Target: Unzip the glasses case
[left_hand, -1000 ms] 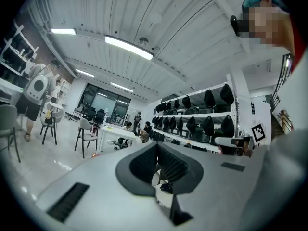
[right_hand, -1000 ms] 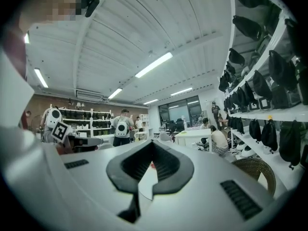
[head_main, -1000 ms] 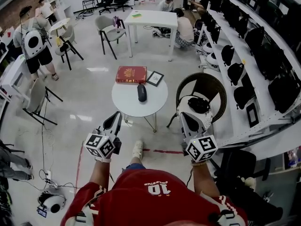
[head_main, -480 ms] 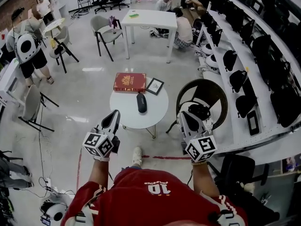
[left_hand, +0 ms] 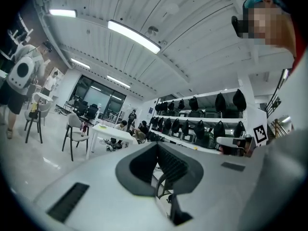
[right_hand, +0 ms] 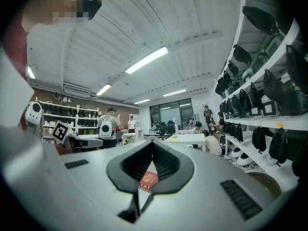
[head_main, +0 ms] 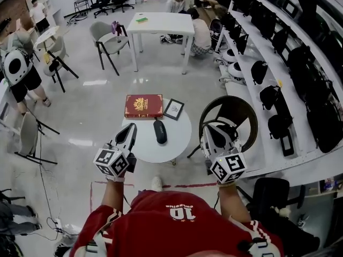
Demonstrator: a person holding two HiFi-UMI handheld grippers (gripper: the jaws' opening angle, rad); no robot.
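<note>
The dark glasses case (head_main: 159,131) lies shut in the middle of a small round white table (head_main: 177,143), ahead of me. Behind it lie a red book (head_main: 143,106) and a small framed picture (head_main: 174,109). My left gripper (head_main: 132,127) is held level at the table's near left edge, its jaws shut and empty; its own view shows its tips (left_hand: 157,143) meeting. My right gripper (head_main: 207,133) is off the table's right side, level, jaws together with nothing in them. Through the gap behind its tips (right_hand: 152,141) shows the red book (right_hand: 148,179).
A black round chair (head_main: 229,111) with a white device on it stands close by the right gripper. Shelves of black bags (head_main: 278,63) run along the right. A white rectangular table (head_main: 161,23), grey chairs and several people are farther back. Red tape (head_main: 177,185) marks the floor.
Both grippers have been carried forward toward the round table, which now sits nearer and lower in the head view. Neither gripper's jaws have changed.
</note>
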